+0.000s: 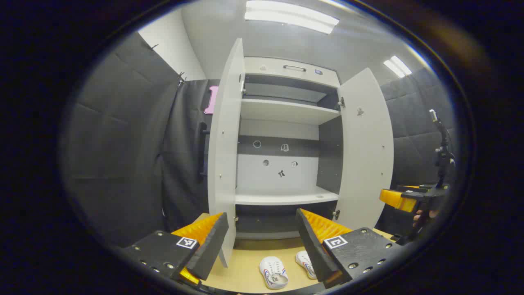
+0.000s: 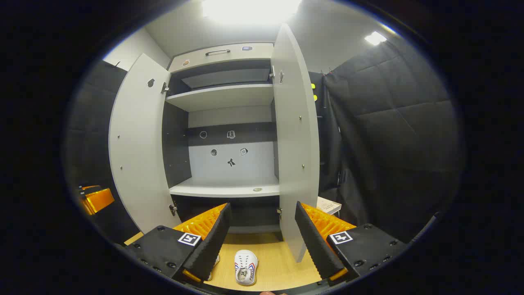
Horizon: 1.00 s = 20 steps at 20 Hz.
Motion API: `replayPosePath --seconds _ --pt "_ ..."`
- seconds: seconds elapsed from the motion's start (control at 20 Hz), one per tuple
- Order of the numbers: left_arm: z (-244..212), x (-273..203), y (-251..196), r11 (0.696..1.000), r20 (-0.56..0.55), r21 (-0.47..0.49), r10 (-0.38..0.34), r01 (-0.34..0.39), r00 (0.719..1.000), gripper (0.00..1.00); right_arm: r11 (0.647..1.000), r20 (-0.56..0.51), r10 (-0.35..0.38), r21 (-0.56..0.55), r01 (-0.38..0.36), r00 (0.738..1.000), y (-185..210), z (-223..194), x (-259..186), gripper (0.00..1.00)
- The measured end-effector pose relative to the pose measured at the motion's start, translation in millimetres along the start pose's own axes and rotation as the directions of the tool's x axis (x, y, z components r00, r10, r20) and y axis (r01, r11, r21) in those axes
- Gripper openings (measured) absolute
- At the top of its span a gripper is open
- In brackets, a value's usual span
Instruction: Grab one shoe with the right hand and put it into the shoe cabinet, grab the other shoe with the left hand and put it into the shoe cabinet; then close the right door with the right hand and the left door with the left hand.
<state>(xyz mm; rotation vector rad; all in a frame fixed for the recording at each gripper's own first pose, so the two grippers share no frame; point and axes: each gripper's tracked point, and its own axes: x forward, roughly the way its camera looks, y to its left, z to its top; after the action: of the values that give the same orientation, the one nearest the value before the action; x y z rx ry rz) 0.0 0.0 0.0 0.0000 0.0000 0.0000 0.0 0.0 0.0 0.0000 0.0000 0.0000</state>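
White-panelled, the shoe cabinet [image 1: 282, 164] stands with its left door [image 1: 225, 155] and right door [image 1: 366, 151] swung wide. On the wooden surface [image 1: 245, 270] in front lie two white shoes side by side: one shoe [image 1: 273, 272] at left, the other shoe [image 1: 305, 263] just right. The left tool [image 1: 262, 241] hangs released above them; the right tool [image 2: 262, 237] is likewise spread, gripping nothing.

In the right gripper view, one shoe [image 2: 213, 262] lies mostly hidden behind a finger [image 2: 208, 241].
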Motion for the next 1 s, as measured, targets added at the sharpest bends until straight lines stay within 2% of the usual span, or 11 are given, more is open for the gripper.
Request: replayPosePath --seconds 0.15,0.45,0.7,1.0 --pt "-4 0 2 1.0 -0.006 -0.011 0.013 -0.013 1.0 0.94 1.0 -0.004 0.0 -0.022 0.0 1.0 -3 -3 3 0.98" --pt "-11 -1 6 0.999 -0.018 -0.006 0.043 -0.043 0.999 0.94 1.0 -0.027 0.009 0.0 -0.009 1.0 -1 -9 10 0.98" --pt "-15 -1 7 0.999 -0.025 -0.012 0.042 -0.042 0.999 0.94 0.999 -0.052 0.037 -0.025 -0.039 0.998 6 -17 11 0.98" --pt "-17 0 10 0.999 -0.035 -0.002 0.048 -0.048 0.998 0.95 0.999 -0.104 0.048 -0.004 -0.048 0.993 13 -32 24 0.98"
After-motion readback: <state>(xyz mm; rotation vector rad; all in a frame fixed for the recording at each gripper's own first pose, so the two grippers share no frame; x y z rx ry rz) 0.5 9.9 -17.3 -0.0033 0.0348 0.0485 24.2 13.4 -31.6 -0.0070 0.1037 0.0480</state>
